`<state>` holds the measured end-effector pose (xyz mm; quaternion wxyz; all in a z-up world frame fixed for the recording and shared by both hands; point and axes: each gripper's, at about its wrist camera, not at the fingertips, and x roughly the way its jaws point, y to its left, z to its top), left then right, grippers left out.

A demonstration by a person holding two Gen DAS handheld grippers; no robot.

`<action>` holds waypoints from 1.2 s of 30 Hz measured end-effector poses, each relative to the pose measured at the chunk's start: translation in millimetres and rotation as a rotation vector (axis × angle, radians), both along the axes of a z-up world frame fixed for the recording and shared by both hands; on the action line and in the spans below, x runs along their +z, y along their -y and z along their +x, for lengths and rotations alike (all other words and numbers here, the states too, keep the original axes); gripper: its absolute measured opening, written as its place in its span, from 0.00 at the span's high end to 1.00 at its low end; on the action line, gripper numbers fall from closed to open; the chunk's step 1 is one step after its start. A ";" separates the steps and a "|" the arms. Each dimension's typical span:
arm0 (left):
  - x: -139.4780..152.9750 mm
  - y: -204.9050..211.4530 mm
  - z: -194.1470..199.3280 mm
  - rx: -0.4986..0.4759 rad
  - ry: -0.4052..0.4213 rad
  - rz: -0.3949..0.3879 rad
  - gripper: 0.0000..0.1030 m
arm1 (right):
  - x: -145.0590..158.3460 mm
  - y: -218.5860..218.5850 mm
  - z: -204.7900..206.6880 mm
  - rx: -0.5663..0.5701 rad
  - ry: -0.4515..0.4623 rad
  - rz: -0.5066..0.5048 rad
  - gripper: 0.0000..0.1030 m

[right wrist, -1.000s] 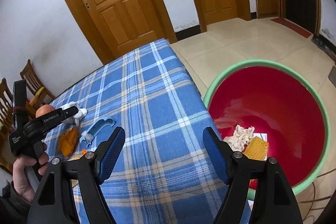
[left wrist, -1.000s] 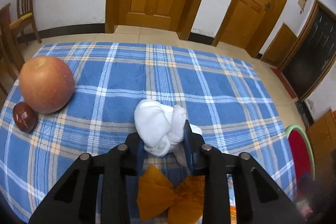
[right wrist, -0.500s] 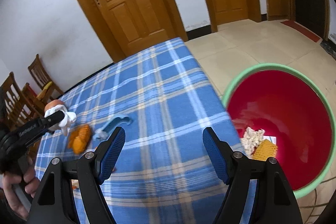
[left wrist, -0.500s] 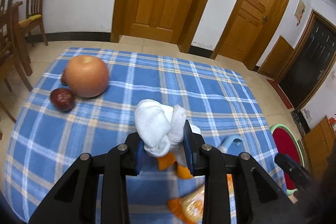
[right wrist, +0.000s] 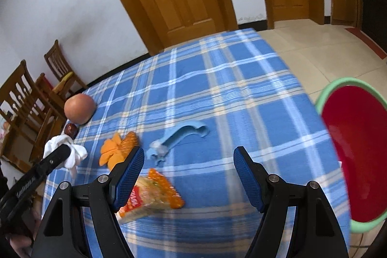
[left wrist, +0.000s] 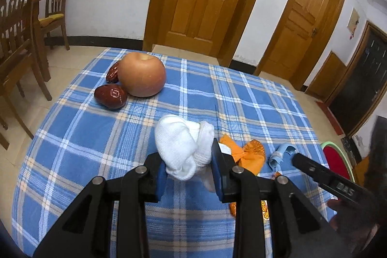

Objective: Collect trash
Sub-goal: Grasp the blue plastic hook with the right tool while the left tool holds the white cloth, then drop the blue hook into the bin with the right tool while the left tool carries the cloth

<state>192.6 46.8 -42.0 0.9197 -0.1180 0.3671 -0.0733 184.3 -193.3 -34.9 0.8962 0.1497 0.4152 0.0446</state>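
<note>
A: Left gripper (left wrist: 188,171)?
B: Pinching a crumpled white tissue (left wrist: 182,146), lifted above the blue plaid tabletop (left wrist: 241,98).
A: Right gripper (right wrist: 188,171)?
B: Spread wide, nothing between the fingers, hovering over the tabletop's near edge.
A: Trash left on the cloth?
B: Orange peel (right wrist: 118,149), light-blue plastic piece (right wrist: 179,137) just beside it, and an orange snack wrapper (right wrist: 152,195) right under the right gripper's left finger.
A: Bin?
B: Red basin with green rim (right wrist: 358,146) on the floor, off the tabletop's right side. Contents hard to tell here.
A: Other stuff?
B: Apple (left wrist: 141,74) at the far left corner, two red dates (left wrist: 110,96) touching or just beside it. Wooden chairs (left wrist: 19,23) past that.
</note>
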 end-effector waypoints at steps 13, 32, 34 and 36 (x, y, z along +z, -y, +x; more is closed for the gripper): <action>-4.2 -8.1 -2.7 -0.010 -0.002 -0.041 0.70 | -15.8 -36.0 36.5 0.029 -0.061 -0.073 0.65; 9.9 11.6 -25.1 -0.071 0.023 -0.045 0.70 | -4.1 3.6 2.3 0.001 -0.011 0.028 0.85; 13.2 17.2 -28.9 -0.080 0.027 -0.046 0.70 | 1.6 9.7 -7.3 -0.007 0.004 0.033 0.85; 15.6 24.7 -31.6 -0.095 0.029 -0.043 0.70 | 6.5 15.2 -17.5 -0.014 0.014 0.038 0.85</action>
